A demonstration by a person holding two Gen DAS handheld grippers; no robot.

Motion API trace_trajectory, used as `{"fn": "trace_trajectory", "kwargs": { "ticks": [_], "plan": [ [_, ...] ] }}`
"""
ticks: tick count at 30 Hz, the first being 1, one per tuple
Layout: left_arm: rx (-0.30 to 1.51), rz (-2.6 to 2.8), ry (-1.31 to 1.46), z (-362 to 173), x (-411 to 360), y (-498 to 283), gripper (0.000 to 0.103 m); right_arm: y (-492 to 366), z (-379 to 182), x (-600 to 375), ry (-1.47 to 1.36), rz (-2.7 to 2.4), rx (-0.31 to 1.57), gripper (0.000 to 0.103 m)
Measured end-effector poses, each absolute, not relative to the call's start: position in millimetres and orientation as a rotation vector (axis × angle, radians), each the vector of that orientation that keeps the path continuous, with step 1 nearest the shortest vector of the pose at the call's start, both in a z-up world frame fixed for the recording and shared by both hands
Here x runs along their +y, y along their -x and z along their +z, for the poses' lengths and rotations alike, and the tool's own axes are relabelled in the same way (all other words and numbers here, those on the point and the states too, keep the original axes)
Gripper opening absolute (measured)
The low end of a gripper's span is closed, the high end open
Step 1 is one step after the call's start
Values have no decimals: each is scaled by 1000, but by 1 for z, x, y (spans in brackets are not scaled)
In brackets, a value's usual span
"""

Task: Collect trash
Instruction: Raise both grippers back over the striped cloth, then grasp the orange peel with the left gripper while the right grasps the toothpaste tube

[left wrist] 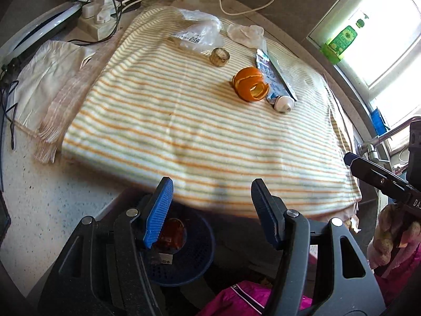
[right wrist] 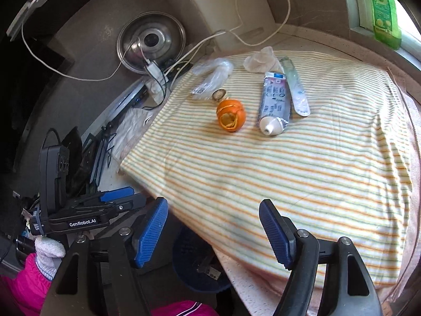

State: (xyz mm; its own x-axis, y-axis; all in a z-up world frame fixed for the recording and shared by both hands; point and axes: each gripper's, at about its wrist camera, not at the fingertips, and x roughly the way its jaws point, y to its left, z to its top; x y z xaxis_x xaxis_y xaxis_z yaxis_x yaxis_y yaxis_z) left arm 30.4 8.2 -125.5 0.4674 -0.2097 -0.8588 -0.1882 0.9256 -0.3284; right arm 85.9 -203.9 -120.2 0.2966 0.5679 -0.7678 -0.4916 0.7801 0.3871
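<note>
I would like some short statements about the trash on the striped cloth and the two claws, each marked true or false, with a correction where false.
1. The orange peel lies beside the toothpaste tube on the striped cloth. True.
2. The left claw holds the orange peel. False: it is open and holds nothing.
3. A blue basket below the counter edge already has something in it. True.
4. The right claw is shut on the tube. False: it is open and empty.
5. The tube's cap end points toward the cameras. True.
</note>
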Motion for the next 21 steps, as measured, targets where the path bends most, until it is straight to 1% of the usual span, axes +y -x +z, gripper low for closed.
{"fn": "trace_trajectory", "kwargs": {
  "ticks": [9,10,12,21],
  "plan": [
    [1084,-24,425,-124,-6,-90,63,-144,-126,-229,-151,684,1079,75],
    [1085,-25,427,-124,-7,-96,64,-149,-127,-231,-160,686,1084,75],
    [1082,-23,430,-124,-8,-109,70,-157,-132,-234,-178,687,1098,74],
    [1106,-19,480,-131,-13,-162,72,-192,-149,-237,-230,716,1151,69]
  ]
}}
